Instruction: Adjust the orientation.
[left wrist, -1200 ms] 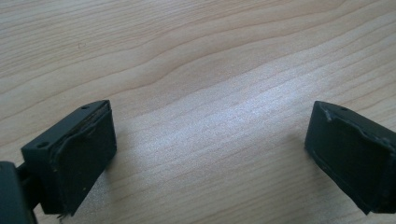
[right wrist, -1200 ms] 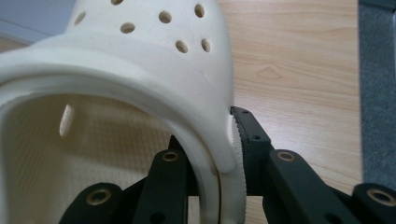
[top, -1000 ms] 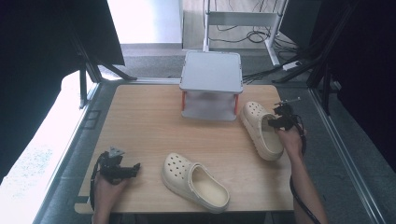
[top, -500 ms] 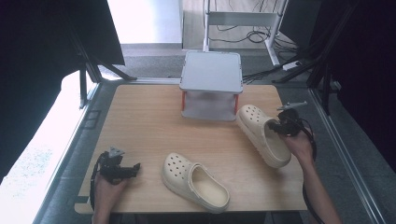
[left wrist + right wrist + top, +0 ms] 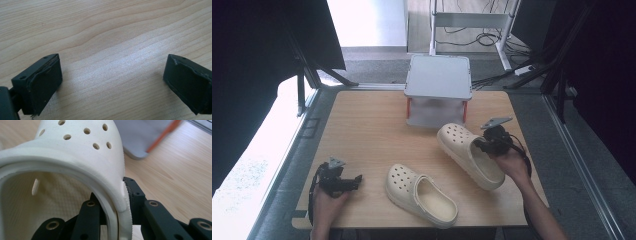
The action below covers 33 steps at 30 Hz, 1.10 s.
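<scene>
Two cream clogs are on the wooden table (image 5: 362, 125). One clog (image 5: 419, 192) lies near the front edge at the middle. The other clog (image 5: 467, 152) is at the right, toe toward the back, and my right gripper (image 5: 484, 145) is shut on its side wall. In the right gripper view the clog wall (image 5: 110, 187) is pinched at the gripper (image 5: 120, 207), one jaw inside the shoe and one outside. My left gripper (image 5: 354, 179) rests at the front left, apart from both clogs. In the left gripper view, that gripper (image 5: 111, 82) stands open over bare wood.
A grey low stand (image 5: 438, 77) with red legs sits at the back middle of the table, just behind the held clog's toe. Black frame posts flank the table. A desk frame and cables (image 5: 484, 37) lie on the floor beyond.
My right gripper has carried the clog left and toward the front, away from the table's right edge. The left gripper and the other clog have stayed put.
</scene>
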Each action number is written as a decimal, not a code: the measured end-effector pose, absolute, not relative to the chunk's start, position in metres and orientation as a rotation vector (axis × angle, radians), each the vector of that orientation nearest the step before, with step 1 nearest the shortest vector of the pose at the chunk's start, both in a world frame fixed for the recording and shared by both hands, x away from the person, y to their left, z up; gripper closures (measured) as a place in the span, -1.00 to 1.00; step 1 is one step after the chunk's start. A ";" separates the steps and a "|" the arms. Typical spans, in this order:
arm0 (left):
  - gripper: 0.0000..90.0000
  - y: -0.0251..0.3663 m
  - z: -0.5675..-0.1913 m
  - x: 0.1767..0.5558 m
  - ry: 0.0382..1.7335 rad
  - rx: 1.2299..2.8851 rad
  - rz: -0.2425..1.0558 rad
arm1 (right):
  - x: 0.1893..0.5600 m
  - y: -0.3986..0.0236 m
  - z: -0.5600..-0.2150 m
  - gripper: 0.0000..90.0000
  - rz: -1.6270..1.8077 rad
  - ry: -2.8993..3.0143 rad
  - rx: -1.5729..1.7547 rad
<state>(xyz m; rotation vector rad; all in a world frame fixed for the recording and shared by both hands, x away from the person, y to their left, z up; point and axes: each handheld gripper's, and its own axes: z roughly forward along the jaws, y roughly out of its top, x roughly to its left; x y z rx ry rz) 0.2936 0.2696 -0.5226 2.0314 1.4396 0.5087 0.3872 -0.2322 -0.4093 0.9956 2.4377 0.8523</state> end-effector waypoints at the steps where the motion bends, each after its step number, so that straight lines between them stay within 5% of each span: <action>1: -0.96 0.270 -0.523 0.294 1.440 2.032 0.508 | 0.386 -0.227 -0.410 0.68 0.854 2.450 0.980; 19: -0.96 0.269 -0.523 0.293 1.445 2.027 0.506 | 0.371 -0.142 -0.439 0.68 0.834 2.559 0.774; 33: -0.96 0.269 -0.523 0.293 1.445 2.025 0.505 | 0.357 -0.135 -0.459 0.65 0.835 2.575 0.723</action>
